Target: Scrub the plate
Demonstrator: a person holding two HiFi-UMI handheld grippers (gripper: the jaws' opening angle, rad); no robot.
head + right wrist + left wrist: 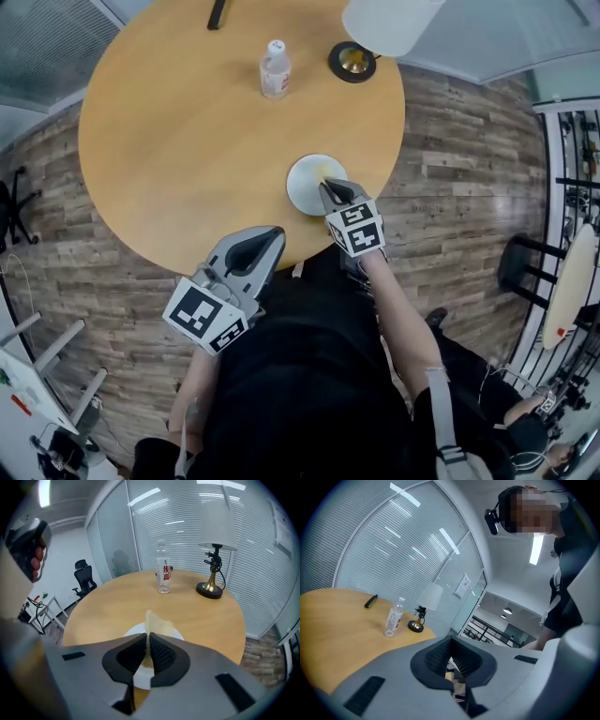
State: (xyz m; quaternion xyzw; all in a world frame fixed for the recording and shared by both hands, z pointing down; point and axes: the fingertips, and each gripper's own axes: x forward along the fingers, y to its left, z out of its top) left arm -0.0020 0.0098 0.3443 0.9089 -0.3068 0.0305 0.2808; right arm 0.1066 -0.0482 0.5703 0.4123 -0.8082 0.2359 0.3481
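Observation:
A small white plate [305, 184] lies on the round wooden table [187, 141] near its front edge. My right gripper [331, 190] hangs over the plate's near right side, shut on a thin yellowish scrubbing cloth [155, 624]. In the right gripper view the cloth stands up from between the pads, above the plate [135, 631]. My left gripper [263, 243] is held off the table's front edge, close to the person's body. Its jaws stand together with nothing between them [451, 662].
A clear water bottle [275, 68] stands upright at the far middle of the table. A lamp with a brass base [352, 61] and white shade is to its right, and a black pen-like object [217, 14] lies at the far edge. Wood-plank floor surrounds the table.

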